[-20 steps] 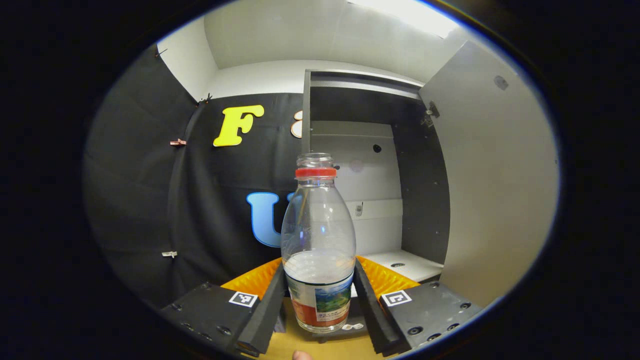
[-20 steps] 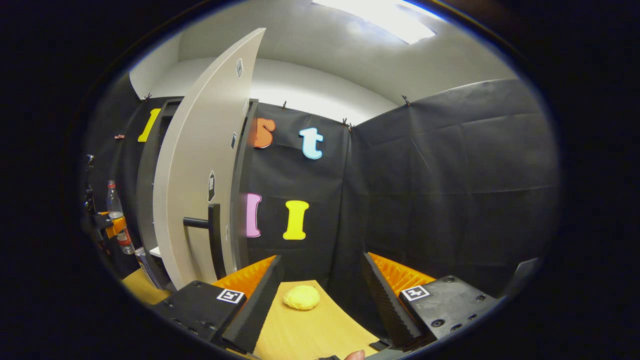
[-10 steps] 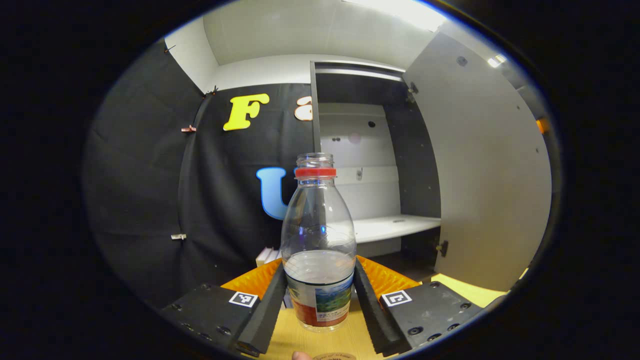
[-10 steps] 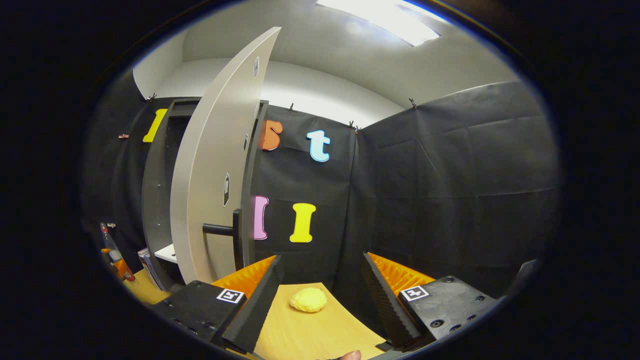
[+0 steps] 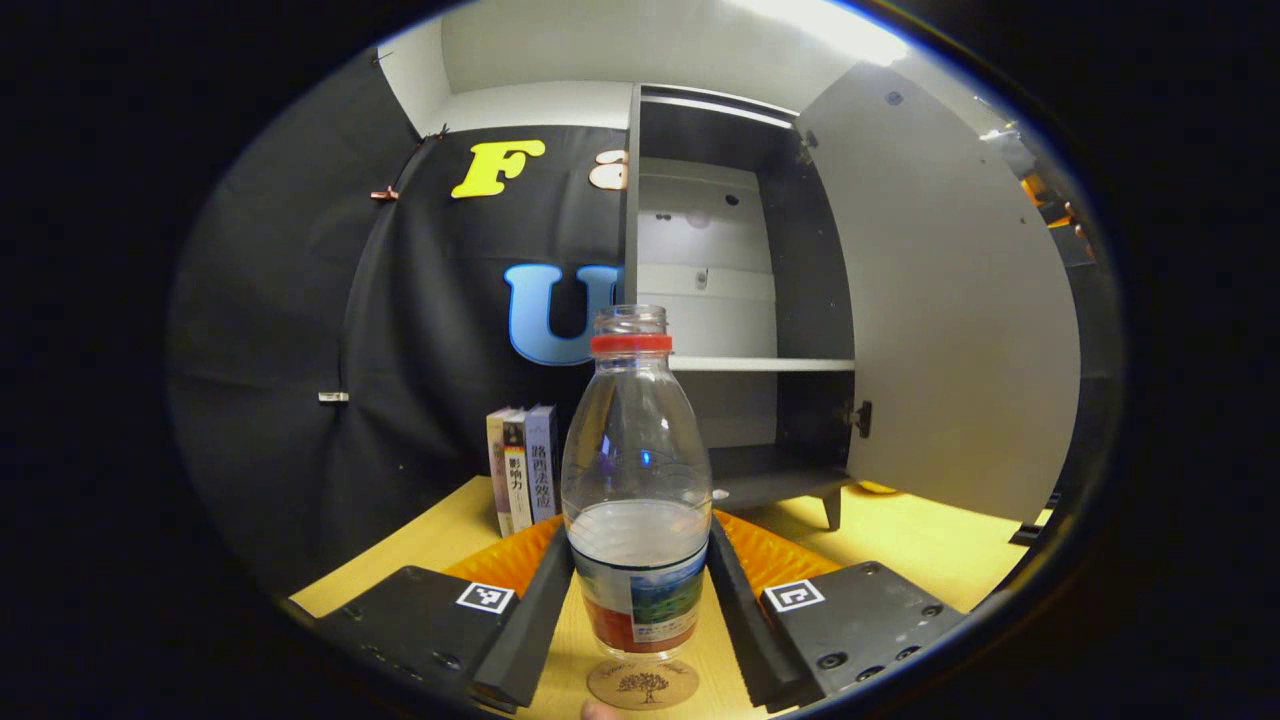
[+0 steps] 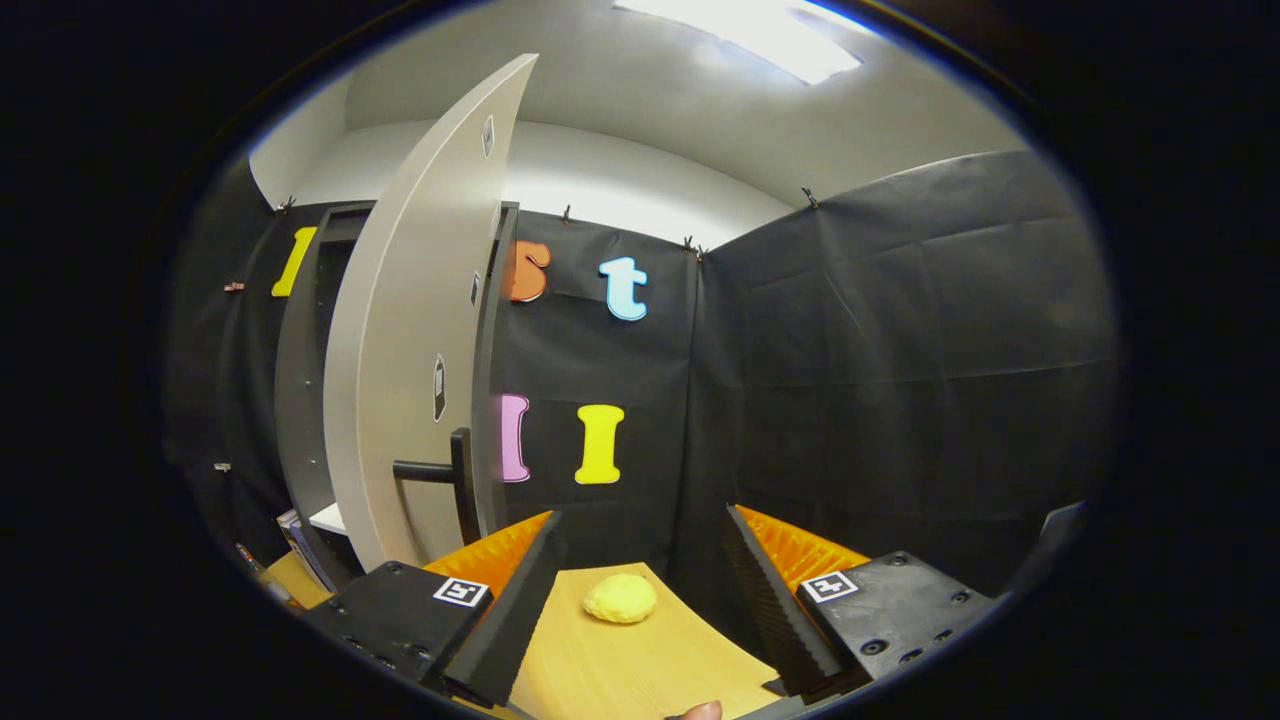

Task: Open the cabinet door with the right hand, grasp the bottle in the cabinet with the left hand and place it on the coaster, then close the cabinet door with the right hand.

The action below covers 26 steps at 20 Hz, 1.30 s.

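Observation:
In the left gripper view my left gripper [image 5: 638, 590] is shut on a clear plastic bottle [image 5: 637, 480] with a red neck ring and no cap, part full of water. The bottle stands upright just above a round wooden coaster [image 5: 642, 684] on the yellow table. Behind it the cabinet [image 5: 735, 300] stands with its door [image 5: 950, 310] swung wide to the right. In the right gripper view my right gripper [image 6: 640, 600] is open and holds nothing. The open door [image 6: 410, 340] and its dark handle [image 6: 440, 475] lie to its left.
A few upright books [image 5: 522, 468] stand left of the cabinet. A yellow sponge-like lump [image 6: 620, 598] lies on the table [image 6: 640, 660] ahead of the right gripper. Black cloth walls close the booth at the back and right.
The left gripper has carried the bottle out of the cabinet and down, bringing the table, the books and the coaster into view. The right gripper has barely shifted.

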Motion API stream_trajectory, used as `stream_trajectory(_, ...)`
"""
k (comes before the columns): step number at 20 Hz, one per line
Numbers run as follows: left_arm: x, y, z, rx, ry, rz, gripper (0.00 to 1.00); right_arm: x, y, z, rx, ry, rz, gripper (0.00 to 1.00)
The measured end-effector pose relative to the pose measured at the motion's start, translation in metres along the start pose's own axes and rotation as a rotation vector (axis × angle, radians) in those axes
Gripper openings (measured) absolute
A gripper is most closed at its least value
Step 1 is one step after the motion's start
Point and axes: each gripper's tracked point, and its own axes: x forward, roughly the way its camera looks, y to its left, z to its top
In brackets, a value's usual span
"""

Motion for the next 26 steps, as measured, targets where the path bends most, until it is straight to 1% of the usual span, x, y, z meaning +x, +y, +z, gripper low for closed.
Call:
stream_trajectory(2,0.002,0.002,-0.025,0.004,0.013,-0.005,0.76,-0.001,-0.003,-0.002,-0.003,0.015,-0.007,0.97)
stream_trajectory(6,0.009,0.0,-0.06,-0.002,0.039,-0.037,0.77,0.002,-0.007,-0.006,-0.002,0.045,-0.023,0.97)
stream_trajectory(9,0.006,-0.006,-0.074,0.006,0.041,-0.058,0.77,0.003,-0.012,-0.012,0.01,0.075,-0.045,0.97)
stream_trajectory(13,0.006,-0.01,-0.086,0.019,0.056,-0.084,0.78,0.002,-0.005,-0.013,0.003,0.084,-0.028,0.97)
stream_trajectory(17,0.004,-0.012,-0.092,0.027,0.079,-0.081,0.79,0.001,-0.004,-0.015,0.003,0.095,-0.024,0.97)
stream_trajectory(19,0.004,-0.016,-0.092,0.023,0.089,-0.092,0.8,0.001,-0.007,-0.016,0.002,0.096,-0.026,0.97)
stream_trajectory(20,0.002,-0.016,-0.091,0.021,0.089,-0.089,0.86,0.001,-0.008,-0.016,0.005,0.095,-0.026,0.97)
stream_trajectory(22,0.0,-0.015,-0.087,0.017,0.093,-0.079,0.9,0.0,-0.01,-0.017,0.01,0.097,-0.027,0.98)
stream_trajectory(24,-0.002,-0.017,-0.08,0.009,0.092,-0.086,0.91,0.0,-0.011,-0.017,0.02,0.098,-0.026,0.97)
stream_trajectory(26,-0.004,-0.013,-0.073,0.004,0.094,-0.071,0.91,0.0,-0.01,-0.017,0.024,0.097,-0.013,0.97)
